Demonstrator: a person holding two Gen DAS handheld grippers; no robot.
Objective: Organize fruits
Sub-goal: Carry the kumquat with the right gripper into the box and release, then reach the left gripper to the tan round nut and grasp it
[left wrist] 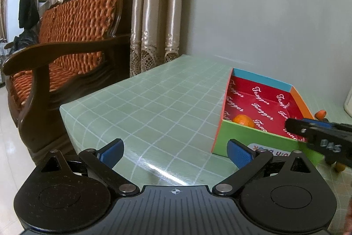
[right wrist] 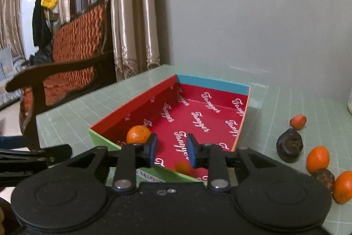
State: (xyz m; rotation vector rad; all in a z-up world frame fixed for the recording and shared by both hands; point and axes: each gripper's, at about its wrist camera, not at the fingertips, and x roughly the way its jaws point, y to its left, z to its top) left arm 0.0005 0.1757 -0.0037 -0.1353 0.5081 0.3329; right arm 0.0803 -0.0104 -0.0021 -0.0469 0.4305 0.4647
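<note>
While the right gripper (right wrist: 171,152) hangs over the near end of the box (right wrist: 136,102), its blue pads stand slightly apart with nothing pinched between them; a blurred orange blob (right wrist: 183,167) just below them looks like a small fruit dropping or lying at the box's near wall, though the smear makes that uncertain. One orange (right wrist: 138,134) already rests on the red floor in the near left corner, just beside the left pad. The fruits not yet sorted lie on the green checked tablecloth (right wrist: 286,98) to the right of the box: two oranges (right wrist: 318,159), a small reddish fruit (right wrist: 298,122) and two dark wrinkled ones (right wrist: 290,148), all roundish with no long axis to align to. They lie to this gripper's right, so the right hand is likely the nearer one. The left gripper (left wrist: 175,152) is spread wide and empty over bare cloth left of the box, and the box's right wall stands between it and the loose fruit.
</note>
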